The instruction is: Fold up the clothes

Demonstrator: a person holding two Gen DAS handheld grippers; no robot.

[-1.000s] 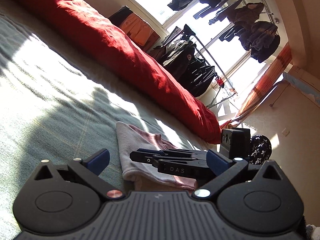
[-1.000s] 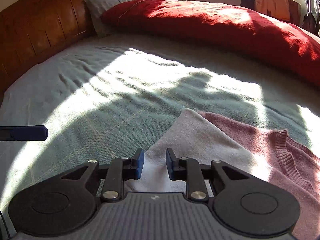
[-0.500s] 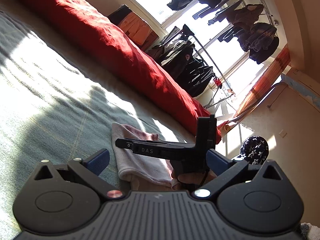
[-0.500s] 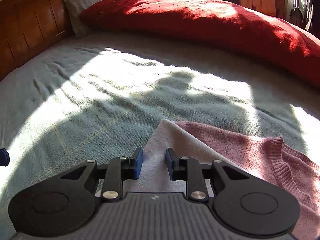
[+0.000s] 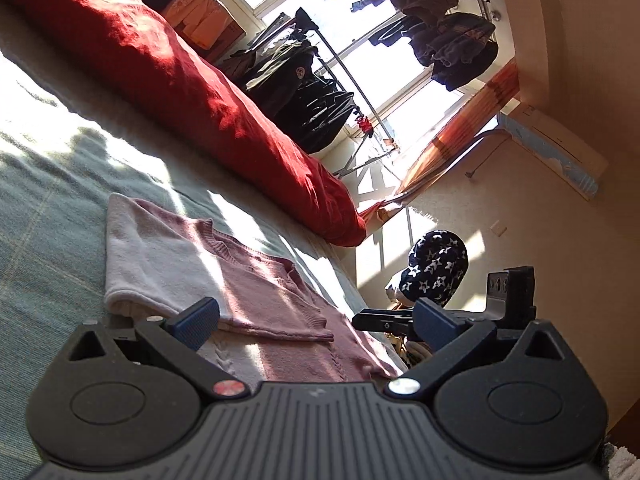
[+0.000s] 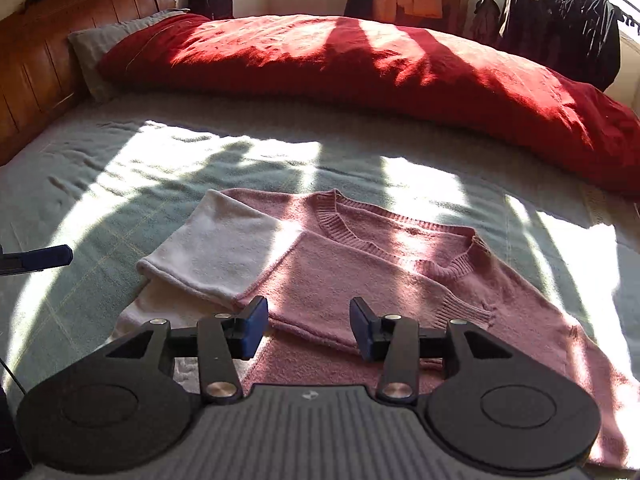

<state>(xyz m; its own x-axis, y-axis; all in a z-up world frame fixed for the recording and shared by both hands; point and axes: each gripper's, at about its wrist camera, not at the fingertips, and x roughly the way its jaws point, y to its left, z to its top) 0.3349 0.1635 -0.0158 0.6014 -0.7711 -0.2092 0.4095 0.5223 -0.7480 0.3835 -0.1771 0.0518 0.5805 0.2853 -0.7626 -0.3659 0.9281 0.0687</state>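
My right tongs hang low over the near edge of the pink sweater; jaws apart w/ nothing between them, blue pads either side of the folded sleeve's hem but not touching it as far as I can tell; left tongs also spread wide, empty, pads clear of the knit.

Sweater lies flat on the grey-green blanket, roughly mid-bed in the right-wrist view, neckline toward 12 o'clock; one sleeve is folded across the body, running from c. 10 o'clock down to 6; its inside shows pale, almost white, at the 9 o'clock end; ribbed cuff of the other sleeve sits at c. 4 o'clock from the neckline, on top of the body. Right half of the sweater spreads out toward 4 o'clock, unfolded.

In the left-wrist view the same sweater sits at 12 o'clock just past my left pads; my right tool pokes in at 3 o'clock, off the sweater; in the right-wrist view one blue tip of the left tool shows at 9 o'clock, over bare blanket.

Red duvet bunched along the far side at 12; wooden headboard at 10; drying rack w/ dark clothes by the window beyond; strong sun stripes across everything.
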